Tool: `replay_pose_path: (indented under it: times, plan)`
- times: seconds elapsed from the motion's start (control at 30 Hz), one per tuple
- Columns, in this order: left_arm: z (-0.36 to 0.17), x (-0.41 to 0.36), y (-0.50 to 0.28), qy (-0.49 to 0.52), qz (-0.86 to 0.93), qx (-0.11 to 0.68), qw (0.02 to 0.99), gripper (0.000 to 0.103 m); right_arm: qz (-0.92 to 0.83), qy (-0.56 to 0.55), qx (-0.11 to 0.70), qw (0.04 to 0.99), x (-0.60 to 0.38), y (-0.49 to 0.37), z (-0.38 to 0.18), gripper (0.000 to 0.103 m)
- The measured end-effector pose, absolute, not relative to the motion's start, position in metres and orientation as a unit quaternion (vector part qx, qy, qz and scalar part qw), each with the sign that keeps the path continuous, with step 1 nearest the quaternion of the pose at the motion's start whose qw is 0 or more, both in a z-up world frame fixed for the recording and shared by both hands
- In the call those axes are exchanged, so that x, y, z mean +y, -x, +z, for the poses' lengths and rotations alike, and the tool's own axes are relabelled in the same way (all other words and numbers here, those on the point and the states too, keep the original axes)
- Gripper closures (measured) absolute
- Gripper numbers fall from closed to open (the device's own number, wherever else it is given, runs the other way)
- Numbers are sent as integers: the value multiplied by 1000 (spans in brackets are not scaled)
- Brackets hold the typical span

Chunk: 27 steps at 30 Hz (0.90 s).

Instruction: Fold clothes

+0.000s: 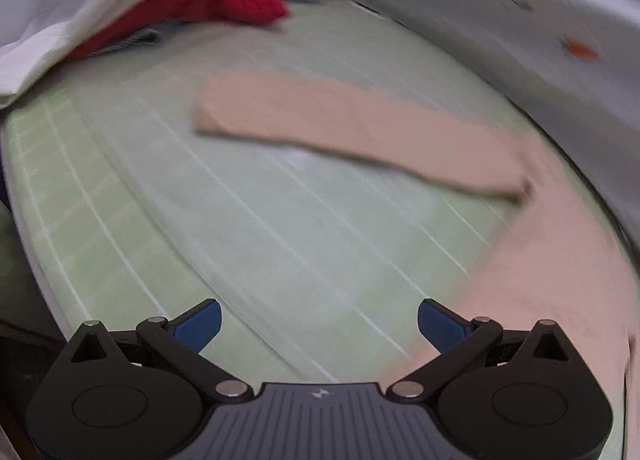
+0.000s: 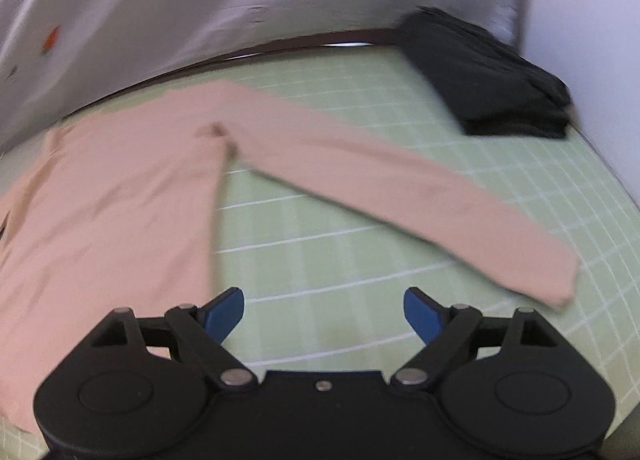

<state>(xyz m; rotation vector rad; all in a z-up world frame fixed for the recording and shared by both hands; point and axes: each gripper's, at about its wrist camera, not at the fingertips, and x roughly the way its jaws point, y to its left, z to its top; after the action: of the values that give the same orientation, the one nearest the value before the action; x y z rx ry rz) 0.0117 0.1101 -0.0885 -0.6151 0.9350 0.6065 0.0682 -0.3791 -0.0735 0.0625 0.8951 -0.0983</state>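
We see a peach long-sleeved shirt (image 2: 112, 196) spread flat on a pale green grid mat (image 2: 360, 220) that covers the tabletop, and we place everything else by that shirt. Its sleeve (image 2: 400, 200) reaches out from the armpit across the bare mat, lying flat with the cuff at the far end. In the left wrist view the same shirt (image 1: 560, 280) fills the right side and its sleeve (image 1: 352, 128) stretches away leftward. Beyond the cuff, in the right wrist view, a folded black garment (image 2: 492, 80) sits near the mat's far corner, well apart from the shirt. In the left view a red garment (image 1: 208, 4) lies beyond the sleeve's end, partly under a white cloth (image 1: 80, 8). Behind the shirt hangs a pale sheet (image 2: 200, 0) with small orange marks; both views are blurred and we can read no writing, only a small emblem on the left tool's body. The left hand-held gripper (image 1: 319, 326) is spread wide over bare mat, holding nothing. The right hand-held gripper (image 2: 323, 314) is likewise wide apart and empty, just beside the shirt's edge.
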Motion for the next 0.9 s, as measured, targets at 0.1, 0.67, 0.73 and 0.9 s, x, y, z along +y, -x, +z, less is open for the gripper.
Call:
replay_pose_path:
  times: [0.1, 0.67, 0.73, 0.9]
  plan:
    - [-86, 150, -11, 278, 309, 426, 804, 1, -36, -5, 429, 903, -347, -73, -71, 14]
    - [-114, 270, -76, 241, 303, 410, 826, 75, -134, -34, 436, 889, -256, -115, -80, 14]
    - [-113, 264, -76, 224, 311, 411, 827, 87, -136, -21, 442, 886, -250, -114, -84, 14]
    - [-113, 264, -70, 203, 310, 408, 834, 99, -145, -23, 465, 873, -243, -116, -97, 14]
